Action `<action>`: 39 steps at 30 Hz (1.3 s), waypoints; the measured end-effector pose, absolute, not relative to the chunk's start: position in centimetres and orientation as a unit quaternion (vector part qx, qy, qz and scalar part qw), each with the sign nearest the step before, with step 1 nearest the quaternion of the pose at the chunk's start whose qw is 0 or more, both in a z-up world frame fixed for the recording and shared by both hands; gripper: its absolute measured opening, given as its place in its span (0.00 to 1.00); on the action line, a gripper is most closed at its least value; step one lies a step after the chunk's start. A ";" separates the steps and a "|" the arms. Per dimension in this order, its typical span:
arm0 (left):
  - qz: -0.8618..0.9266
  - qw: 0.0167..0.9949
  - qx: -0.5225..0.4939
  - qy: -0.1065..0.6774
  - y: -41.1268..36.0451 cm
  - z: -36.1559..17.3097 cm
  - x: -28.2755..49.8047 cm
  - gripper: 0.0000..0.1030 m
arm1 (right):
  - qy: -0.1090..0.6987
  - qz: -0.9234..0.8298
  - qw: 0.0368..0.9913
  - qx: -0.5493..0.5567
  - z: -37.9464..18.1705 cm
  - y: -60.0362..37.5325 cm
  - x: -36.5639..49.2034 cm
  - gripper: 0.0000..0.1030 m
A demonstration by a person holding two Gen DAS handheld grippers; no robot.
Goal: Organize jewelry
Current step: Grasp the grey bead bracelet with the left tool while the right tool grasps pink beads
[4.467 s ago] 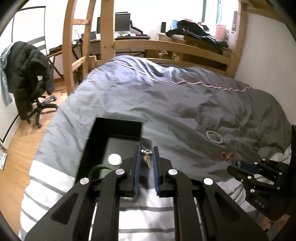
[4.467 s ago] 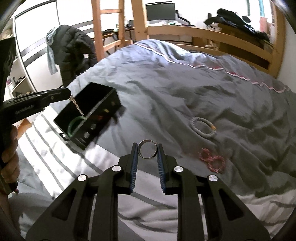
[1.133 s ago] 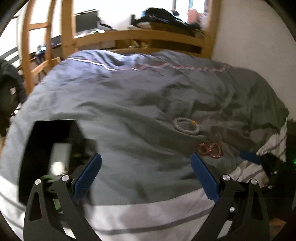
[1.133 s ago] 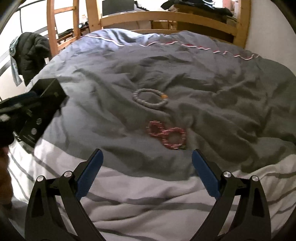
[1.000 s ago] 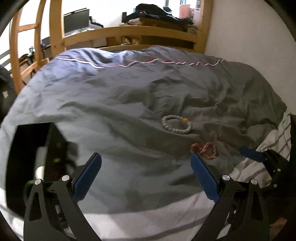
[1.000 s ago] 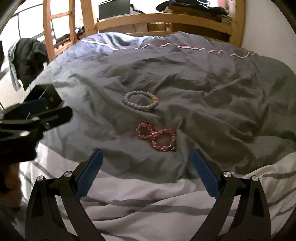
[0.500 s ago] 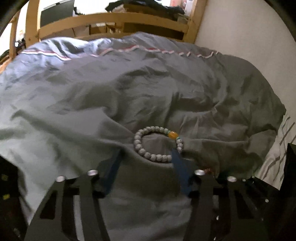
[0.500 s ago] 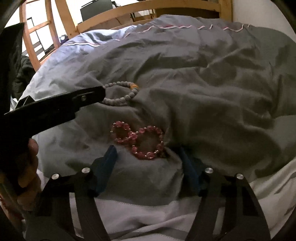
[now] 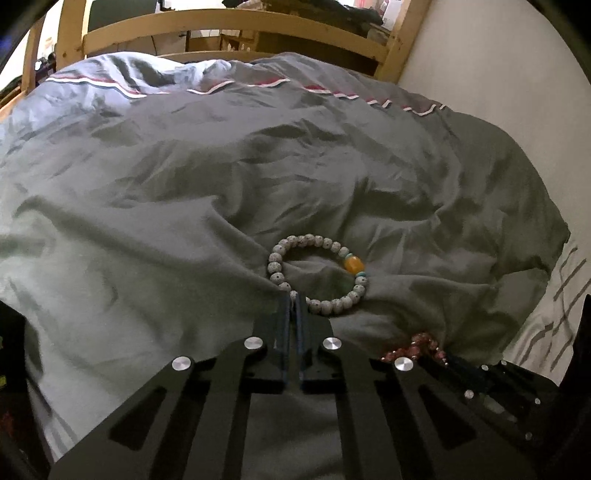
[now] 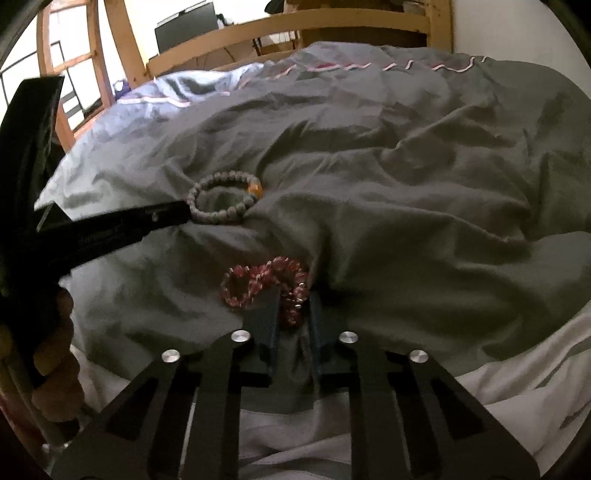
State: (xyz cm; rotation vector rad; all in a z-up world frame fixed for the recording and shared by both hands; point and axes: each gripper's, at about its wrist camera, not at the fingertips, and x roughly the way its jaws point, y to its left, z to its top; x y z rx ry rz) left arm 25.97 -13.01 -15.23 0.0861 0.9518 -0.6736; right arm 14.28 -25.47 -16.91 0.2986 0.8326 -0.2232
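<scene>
Left wrist view shows my left gripper (image 9: 294,301) low on the gray duvet (image 9: 184,192). Its two jaws are pressed together on the near edge of the pale bead bracelet (image 9: 318,272). The pinched bead sits right at the tips. The rest of the bracelet lies flat in a ring on the cloth. It has one big orange bead (image 9: 354,263) on its far right side, with small teal beads next to it. Just to the right and closer to me, I can see a bit of the pink bead bracelet (image 9: 415,347), partly hidden behind my own frame.

Right wrist view shows my right gripper (image 10: 292,301) down on the same duvet. Its jaws are a little apart, with one loop of the pink bead bracelet (image 10: 264,286) lying between them. I cannot tell if the pads touch the beads yet. The other loop sticks out to the left of my tips. Farther back and to the left, the left gripper (image 10: 184,213) holds the pale bracelet (image 10: 221,203). A wooden bed frame (image 10: 295,22) stands behind the bed.
</scene>
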 end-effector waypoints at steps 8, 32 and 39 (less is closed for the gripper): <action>-0.333 0.826 0.008 0.454 -12.7 -14.0 26.0 0.03 | 0.400 -0.106 0.898 0.152 -16.7 -25.5 14.2 0.10; -0.275 0.839 0.031 0.468 -14.2 -16.8 28.4 0.11 | 0.428 -0.102 0.886 0.147 -18.0 -25.3 14.9 0.12; -0.260 0.845 0.057 0.464 -13.5 -15.9 26.7 0.08 | 0.422 -0.100 0.888 0.152 -17.9 -25.5 14.7 0.12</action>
